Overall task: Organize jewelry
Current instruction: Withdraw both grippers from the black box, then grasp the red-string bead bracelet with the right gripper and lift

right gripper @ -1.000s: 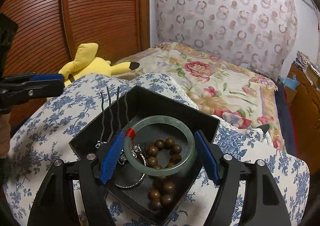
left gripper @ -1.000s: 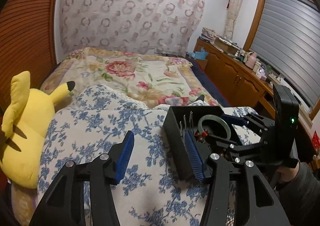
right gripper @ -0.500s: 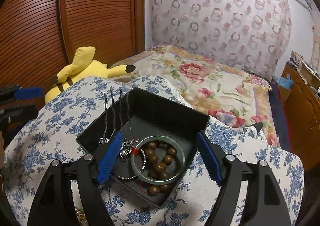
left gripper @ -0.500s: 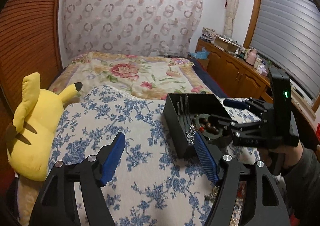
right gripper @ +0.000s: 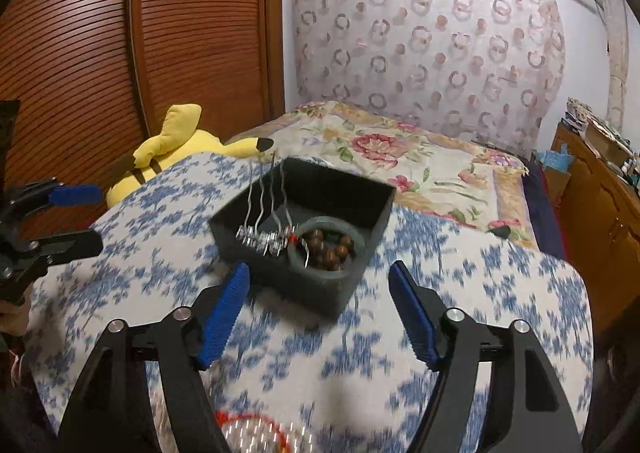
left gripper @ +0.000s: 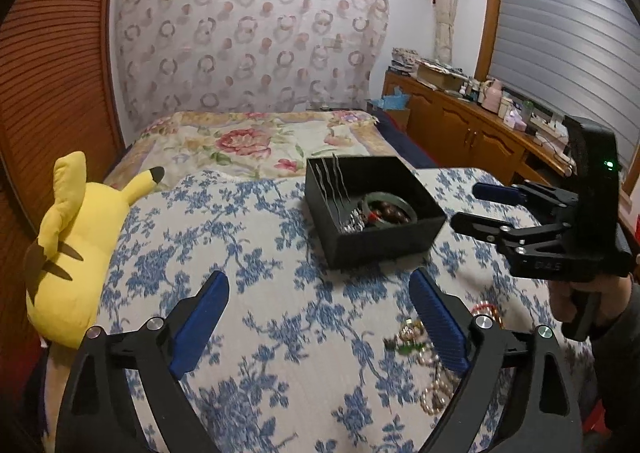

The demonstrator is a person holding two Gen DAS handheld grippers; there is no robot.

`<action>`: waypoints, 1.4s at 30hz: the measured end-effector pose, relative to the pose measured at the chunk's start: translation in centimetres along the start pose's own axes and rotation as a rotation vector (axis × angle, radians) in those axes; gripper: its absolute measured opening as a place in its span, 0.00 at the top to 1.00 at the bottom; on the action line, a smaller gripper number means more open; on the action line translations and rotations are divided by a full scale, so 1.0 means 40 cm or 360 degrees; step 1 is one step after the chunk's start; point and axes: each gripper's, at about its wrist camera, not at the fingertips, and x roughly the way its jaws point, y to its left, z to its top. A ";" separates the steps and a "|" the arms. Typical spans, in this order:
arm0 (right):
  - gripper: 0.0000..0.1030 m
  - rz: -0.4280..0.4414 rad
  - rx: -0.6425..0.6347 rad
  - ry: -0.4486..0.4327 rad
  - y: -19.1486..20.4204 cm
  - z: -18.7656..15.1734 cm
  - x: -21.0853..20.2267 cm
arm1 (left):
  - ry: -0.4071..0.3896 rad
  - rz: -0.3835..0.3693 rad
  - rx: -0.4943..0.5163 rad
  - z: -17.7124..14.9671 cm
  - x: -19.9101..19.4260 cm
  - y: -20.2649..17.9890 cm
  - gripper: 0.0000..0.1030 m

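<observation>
While both claws hang released, loose jewelry (left gripper: 432, 357) waits.
It lies at the left claw's (left gripper: 320, 317) four o'clock, nearer than the box (left gripper: 384, 241).

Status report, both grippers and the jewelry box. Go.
Left gripper open, empty. Right gripper open, empty, short of black box. Green bangle and brown beads inside. Loose jewelry on blue floral cover.

Left gripper (left gripper: 318, 313) spread wide, blue pads (left gripper: 438, 327) well apart, nothing between them; right gripper (right gripper: 318, 307) likewise parted and bare, gripped from below by a hand (left gripper: 580, 299)
</observation>
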 end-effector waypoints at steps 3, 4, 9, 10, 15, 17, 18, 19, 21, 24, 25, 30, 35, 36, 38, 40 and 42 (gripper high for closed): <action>0.34 -0.0002 0.0010 0.0016 -0.002 -0.039 -0.032 | 0.0016 -0.0005 0.0011 -0.022 -0.005 -0.014 0.09; 0.35 -0.0004 0.0014 0.0022 -0.002 -0.052 -0.041 | 0.0021 -0.0003 0.0019 -0.030 -0.006 -0.020 0.08; 0.43 -0.0001 0.0035 0.0068 -0.002 -0.116 -0.078 | 0.0078 -0.0012 0.0012 -0.075 0.006 -0.030 0.08; 0.46 0.0005 0.0039 0.0078 -0.001 -0.126 -0.082 | 0.0089 -0.0013 0.0013 -0.081 0.009 -0.032 0.08; 0.60 0.0061 0.0076 0.0134 0.007 -0.171 -0.091 | 0.0154 -0.0030 0.0016 -0.122 0.027 -0.046 0.08; 0.65 0.0085 0.0087 0.0152 0.011 -0.183 -0.089 | 0.0175 -0.0039 0.0020 -0.136 0.033 -0.053 0.08; 0.67 0.0098 0.0096 0.0164 0.013 -0.190 -0.085 | 0.0186 -0.0046 0.0022 -0.142 0.037 -0.057 0.08; 0.69 0.0104 0.0103 0.0172 0.014 -0.196 -0.082 | 0.0193 -0.0049 0.0025 -0.146 0.037 -0.062 0.08; 0.71 0.0115 0.0117 0.0199 0.016 -0.207 -0.071 | 0.0204 -0.0058 0.0028 -0.154 0.041 -0.067 0.08; 0.74 0.0128 0.0134 0.0238 0.017 -0.217 -0.056 | 0.0219 -0.0076 0.0025 -0.160 0.045 -0.076 0.08; 0.76 0.0135 0.0139 0.0249 0.017 -0.218 -0.052 | 0.0226 -0.0081 0.0028 -0.164 0.046 -0.081 0.08; 0.92 0.0172 0.0122 0.0259 0.024 -0.221 -0.051 | 0.0251 -0.0088 0.0041 -0.178 0.048 -0.096 0.08; 0.92 0.0195 0.0103 0.0157 0.036 -0.187 -0.086 | 0.0275 -0.0098 0.0060 -0.193 0.045 -0.106 0.08; 0.92 0.0192 0.0102 0.0125 0.041 -0.176 -0.098 | 0.0279 -0.0102 0.0062 -0.196 0.045 -0.107 0.08; 0.92 0.0188 0.0098 0.0087 0.045 -0.161 -0.114 | 0.0283 -0.0113 0.0063 -0.201 0.046 -0.112 0.08; 0.92 0.0170 0.0084 0.0048 0.051 -0.146 -0.132 | 0.0289 -0.0125 0.0064 -0.205 0.047 -0.117 0.08; 0.92 0.0146 0.0074 0.0006 0.054 -0.133 -0.152 | 0.0291 -0.0138 0.0075 -0.206 0.047 -0.124 0.08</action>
